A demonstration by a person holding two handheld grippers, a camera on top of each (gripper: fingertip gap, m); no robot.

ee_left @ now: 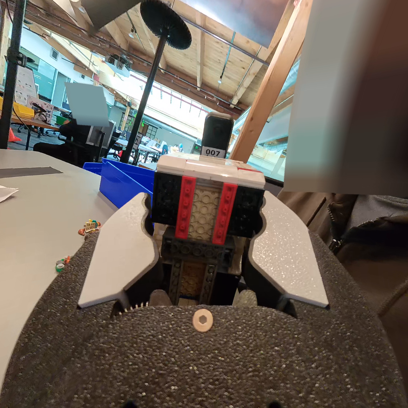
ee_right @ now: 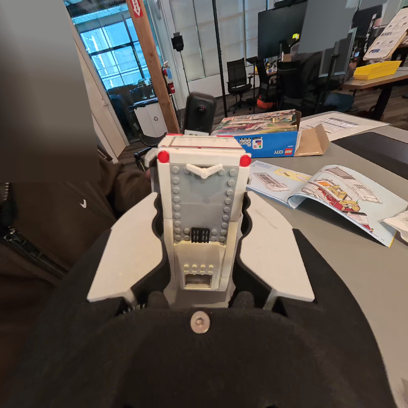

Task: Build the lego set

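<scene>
Grey bench (ee_right: 331, 276) under an open workshop is recorded. Nearest, a brick-built model (ee_right: 199, 209) is held off the bench by both grippers: the right gripper (ee_right: 199, 212) is clamped on its white flanks, the left gripper (ee_left: 207, 212) on its black underside edges. Judged rigid yet light, with parts liable to detach; flat sides suit holding. At two o'clock, a booklet (ee_right: 331, 198) and box (ee_right: 265, 141) lie beyond. Pad contact is partly hidden.

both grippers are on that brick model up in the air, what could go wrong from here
The brick model hangs between the left gripper and the right gripper, so pulling or twisting them apart could split it. If either grip slackens, it may tip or drop toward the grey table. Loose small pieces lie near the table's edge and could be knocked off.
</scene>
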